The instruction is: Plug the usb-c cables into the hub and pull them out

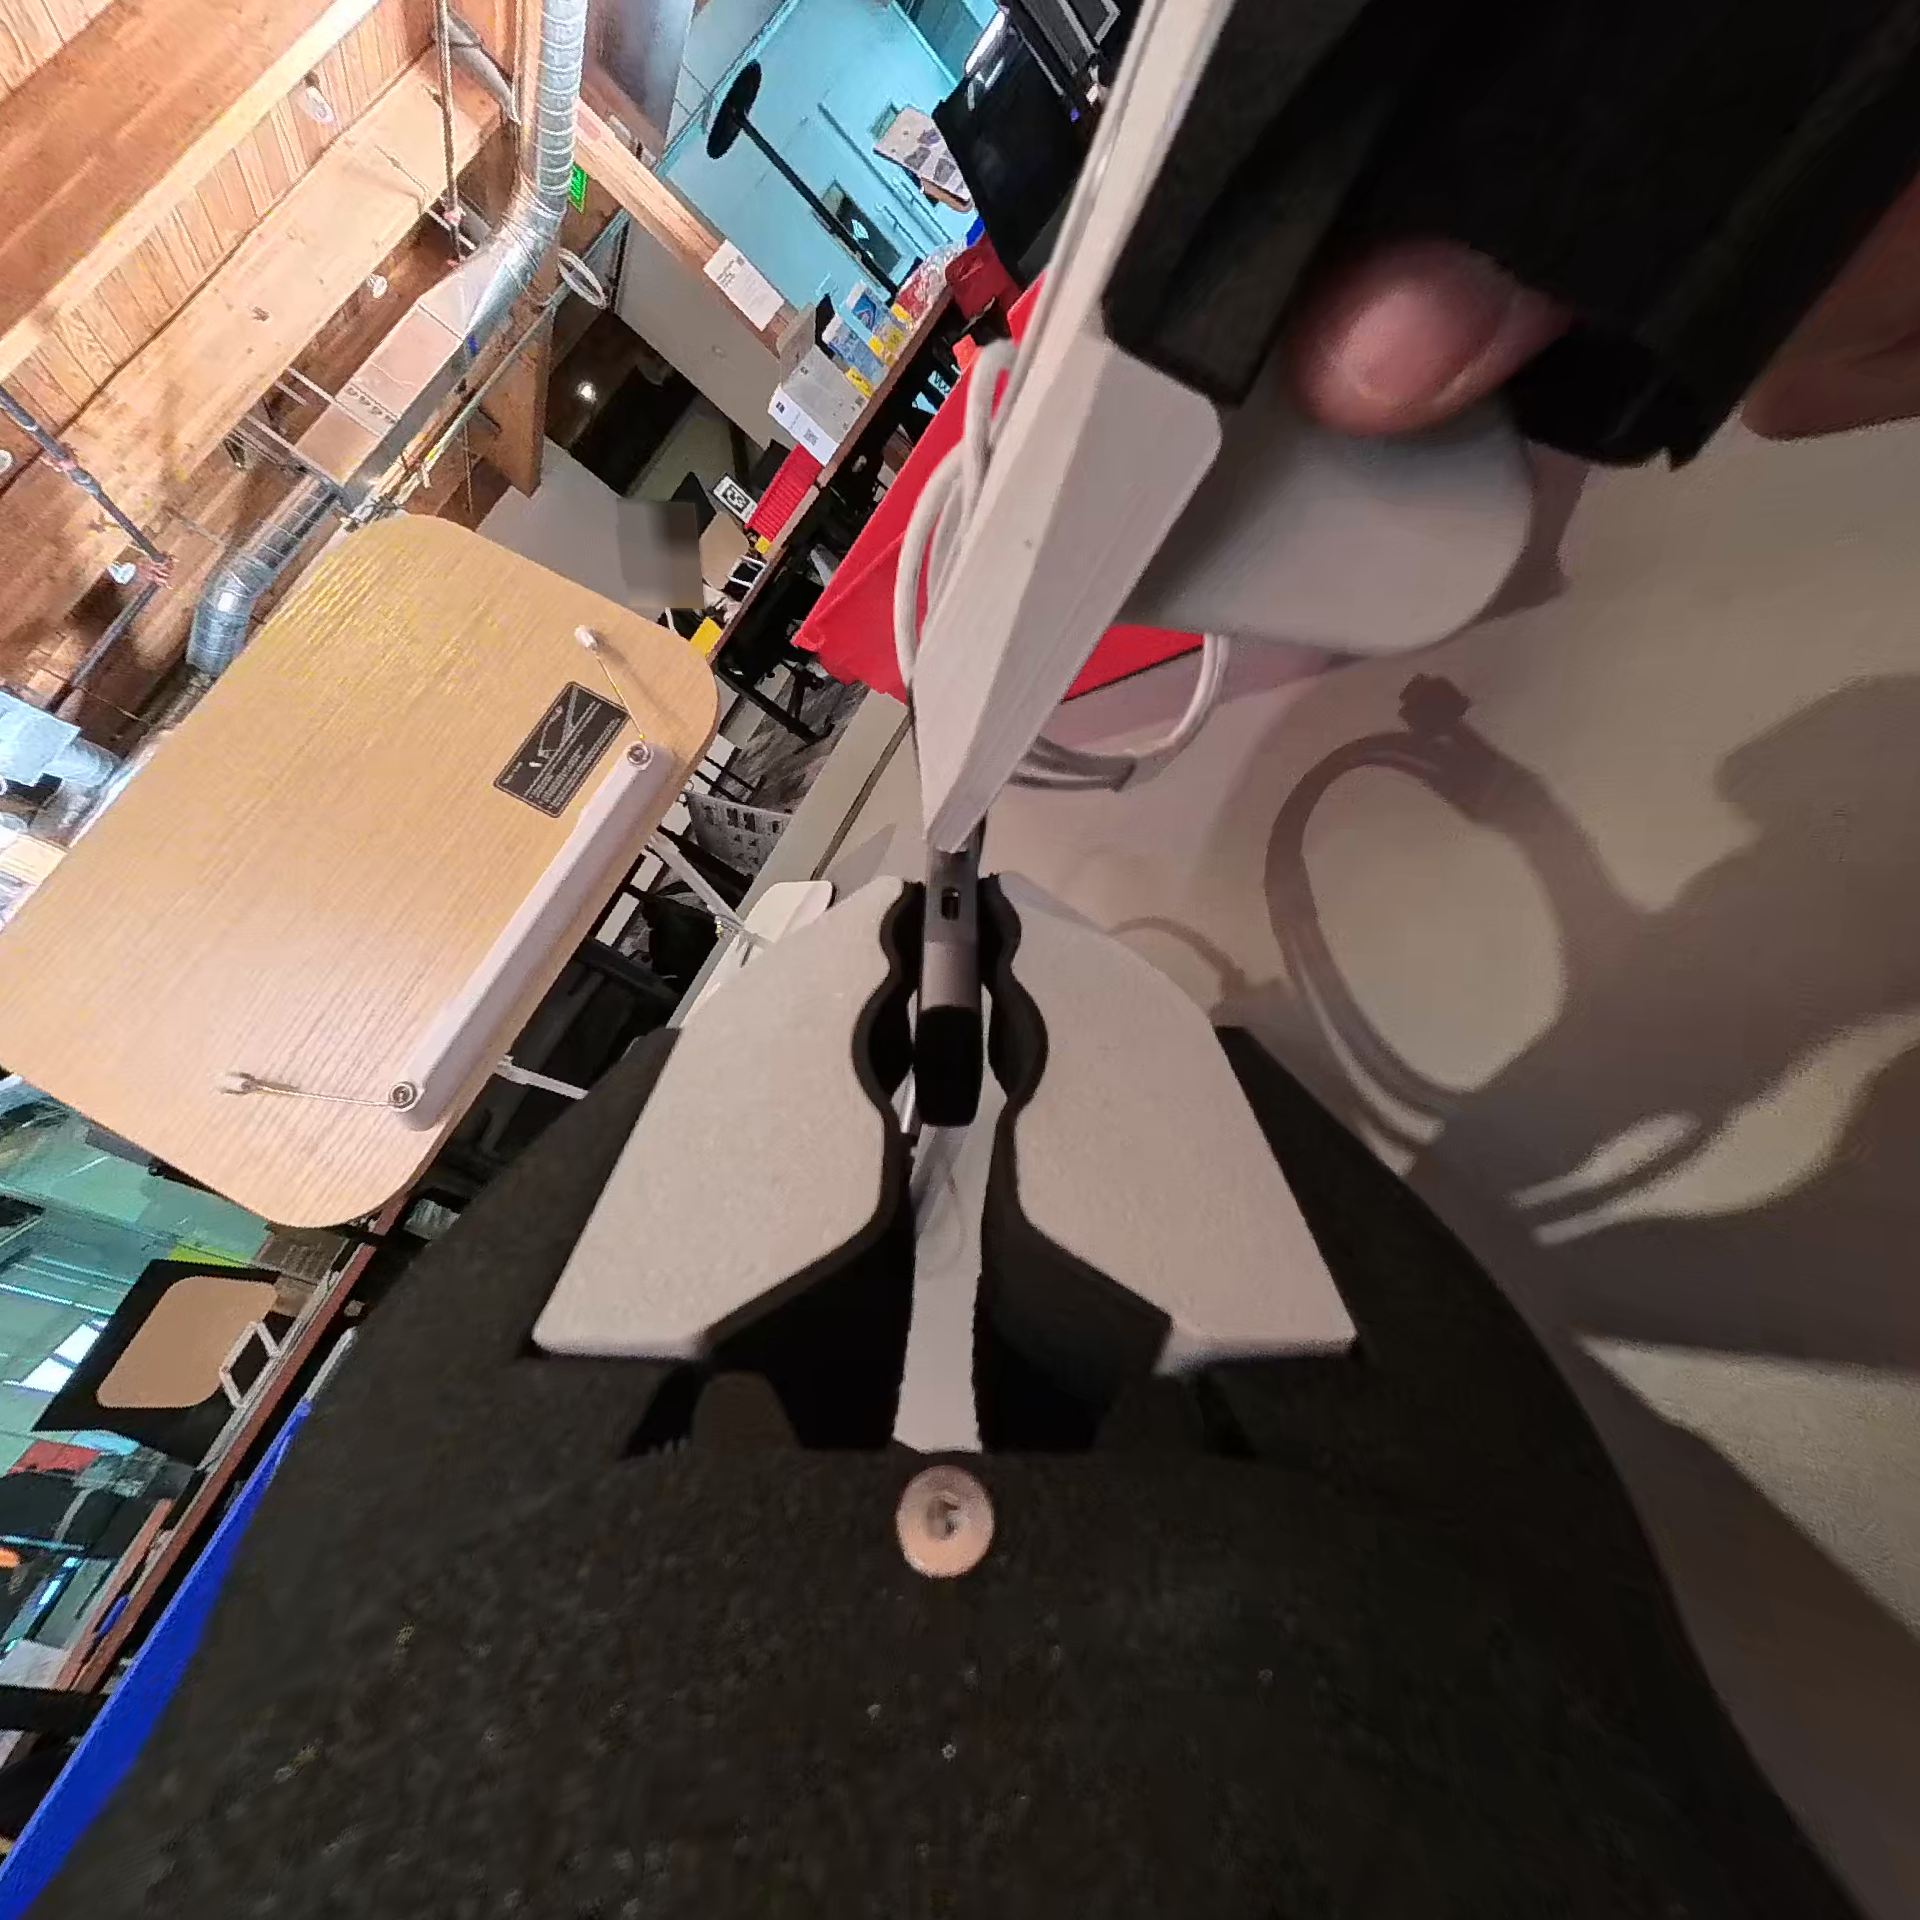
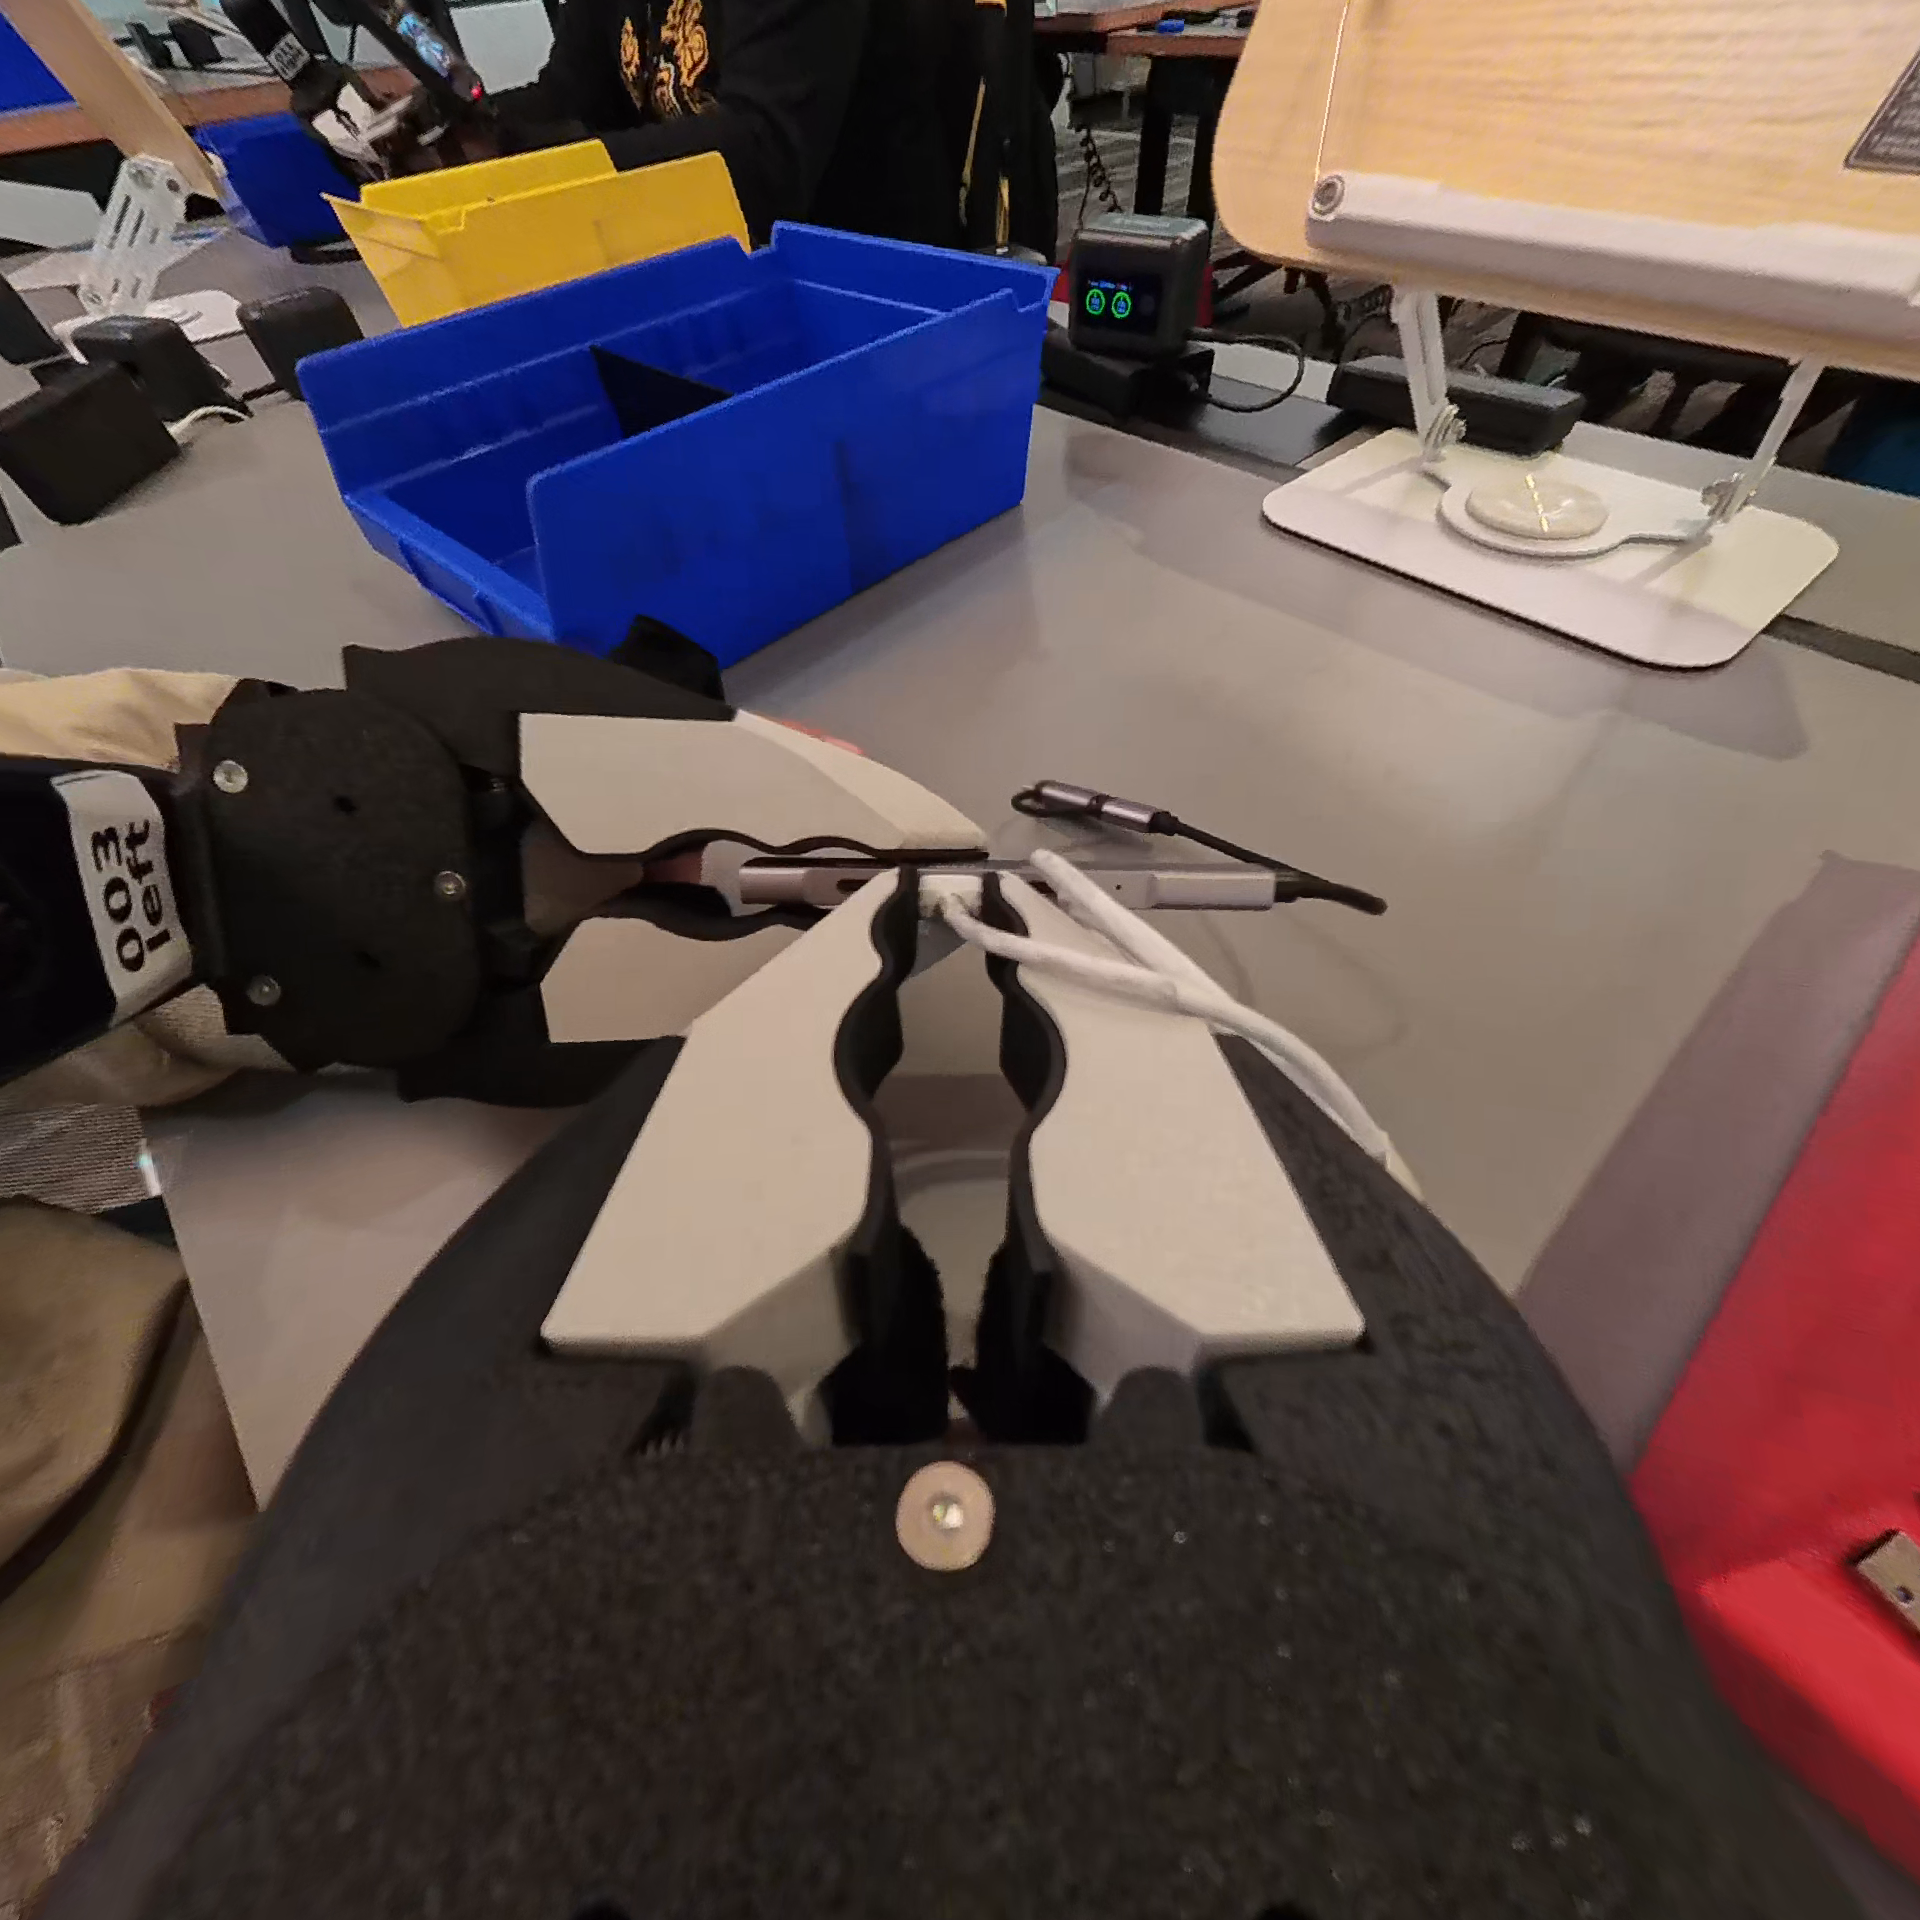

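A slim silver hub (image 2: 1205, 890) is held level just above the grey table (image 2: 1351, 748). My left gripper (image 2: 904, 864) comes in from the left and is shut on the hub's left end. In the left wrist view the hub (image 1: 945, 966) shows edge-on between the shut fingers of that gripper (image 1: 945, 904). My right gripper (image 2: 951, 896) is shut on a white USB-C plug (image 2: 951, 891) at the hub's near edge. Its white cable (image 2: 1143, 971) trails right, and a second white cable (image 2: 1070, 878) meets the hub beside it. The right gripper (image 1: 966, 800) reaches down to the hub in the left wrist view.
The hub's black lead (image 2: 1101, 810) lies behind it and loops on the table (image 1: 1309, 935). A blue bin (image 2: 727, 436) and a yellow bin (image 2: 540, 223) stand at the back. A wooden stand (image 2: 1610, 135) on a white base (image 2: 1538, 561) is back right. A red bin (image 2: 1818, 1299) is at the right. Left and right tips are no more than a few centimetres apart. From either gripper's tips it is about 40 cm to the white base (image 2: 1538, 561).
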`<control>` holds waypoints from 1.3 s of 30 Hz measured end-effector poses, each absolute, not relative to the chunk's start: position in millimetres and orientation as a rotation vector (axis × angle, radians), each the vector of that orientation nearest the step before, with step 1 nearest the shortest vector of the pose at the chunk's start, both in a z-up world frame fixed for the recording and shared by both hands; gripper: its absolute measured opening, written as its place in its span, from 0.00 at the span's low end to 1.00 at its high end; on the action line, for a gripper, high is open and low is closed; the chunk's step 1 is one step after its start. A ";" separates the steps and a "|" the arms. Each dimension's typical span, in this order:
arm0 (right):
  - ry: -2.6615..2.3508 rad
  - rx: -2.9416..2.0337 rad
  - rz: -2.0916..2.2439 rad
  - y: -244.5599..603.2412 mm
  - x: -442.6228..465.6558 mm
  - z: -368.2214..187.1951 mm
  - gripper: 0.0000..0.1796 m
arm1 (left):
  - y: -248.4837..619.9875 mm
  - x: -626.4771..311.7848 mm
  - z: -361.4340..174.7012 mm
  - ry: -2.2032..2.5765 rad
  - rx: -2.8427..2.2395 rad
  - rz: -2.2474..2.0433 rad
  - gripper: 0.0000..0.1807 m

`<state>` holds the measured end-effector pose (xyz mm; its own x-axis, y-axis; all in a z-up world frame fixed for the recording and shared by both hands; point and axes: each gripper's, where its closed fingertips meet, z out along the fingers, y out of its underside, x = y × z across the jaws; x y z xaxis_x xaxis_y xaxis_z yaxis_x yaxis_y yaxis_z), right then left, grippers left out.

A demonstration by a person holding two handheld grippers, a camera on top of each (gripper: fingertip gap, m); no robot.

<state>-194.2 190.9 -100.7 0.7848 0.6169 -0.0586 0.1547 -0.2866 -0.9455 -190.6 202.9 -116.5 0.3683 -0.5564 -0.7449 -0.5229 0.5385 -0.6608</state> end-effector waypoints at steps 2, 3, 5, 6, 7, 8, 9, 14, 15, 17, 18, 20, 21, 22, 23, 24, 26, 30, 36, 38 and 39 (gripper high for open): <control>-0.604 -1.833 0.475 189.8 -193.4 -100.5 0.06 | 201.9 -189.8 -117.3 1.269 -1.083 -0.041 0.06; -0.607 -1.836 0.473 189.2 -193.0 -101.0 0.06 | 201.4 -189.6 -117.7 1.273 -1.080 -0.040 0.06; -0.595 -1.844 0.493 188.1 -192.4 -102.1 0.06 | 200.4 -189.1 -119.3 1.282 -1.078 -0.034 0.06; -0.594 -1.848 0.488 187.6 -191.7 -103.2 0.06 | 200.2 -188.7 -119.6 1.284 -1.077 -0.041 0.06; -0.588 -1.845 0.488 187.3 -191.4 -102.6 0.06 | 200.2 -188.5 -119.5 1.284 -1.076 -0.046 0.06; -0.590 -1.850 0.483 187.3 -191.0 -102.8 0.06 | 200.3 -188.0 -119.9 1.285 -1.081 -0.055 0.06; -0.585 -1.856 0.484 187.3 -190.4 -103.1 0.06 | 200.5 -187.9 -120.0 1.286 -1.081 -0.057 0.06; -0.568 -1.865 0.498 185.8 -189.8 -102.6 0.06 | 200.0 -187.8 -119.6 1.288 -1.066 -0.050 0.06; -0.572 -1.869 0.491 185.3 -189.5 -103.0 0.06 | 199.8 -187.7 -119.4 1.288 -1.068 -0.057 0.06; -0.574 -1.870 0.491 184.5 -189.0 -103.3 0.06 | 199.2 -187.2 -120.4 1.295 -1.060 -0.045 0.06; -0.568 -1.874 0.495 184.1 -188.4 -104.2 0.06 | 198.9 -187.0 -120.4 1.295 -1.061 -0.053 0.06; -0.567 -1.879 0.498 183.4 -187.7 -104.5 0.06 | 198.2 -186.3 -121.1 1.302 -1.052 -0.041 0.06; -0.569 -1.876 0.498 182.8 -187.2 -104.6 0.06 | 197.7 -186.0 -120.7 1.301 -1.051 -0.050 0.06; -0.563 -1.871 0.506 182.2 -186.9 -103.6 0.06 | 197.6 -185.7 -120.8 1.302 -1.052 -0.054 0.06; -0.563 -1.877 0.500 182.3 -186.6 -104.6 0.06 | 197.7 -185.6 -121.3 1.303 -1.053 -0.056 0.06; -0.560 -1.874 0.501 182.2 -186.7 -104.2 0.06 | 196.9 -185.5 -120.2 1.300 -1.048 -0.060 0.06; -0.561 -1.868 0.508 180.4 -186.6 -102.0 0.06 | 195.6 -185.2 -119.0 1.299 -1.040 -0.074 0.06; -0.547 -1.869 0.527 179.1 -185.3 -101.0 0.06 | 194.2 -184.2 -117.6 1.299 -1.022 -0.080 0.06; -0.535 -1.873 0.536 175.6 -182.9 -98.5 0.06 | 193.3 -181.6 -116.4 1.302 -0.999 -0.075 0.06; -0.512 -1.877 0.530 175.0 -180.9 -102.1 0.06 | 194.8 -180.4 -119.2 1.313 -1.010 -0.079 0.06; -0.512 -1.874 0.527 175.1 -180.6 -102.1 0.06 | 194.9 -180.4 -118.8 1.311 -1.004 -0.059 0.06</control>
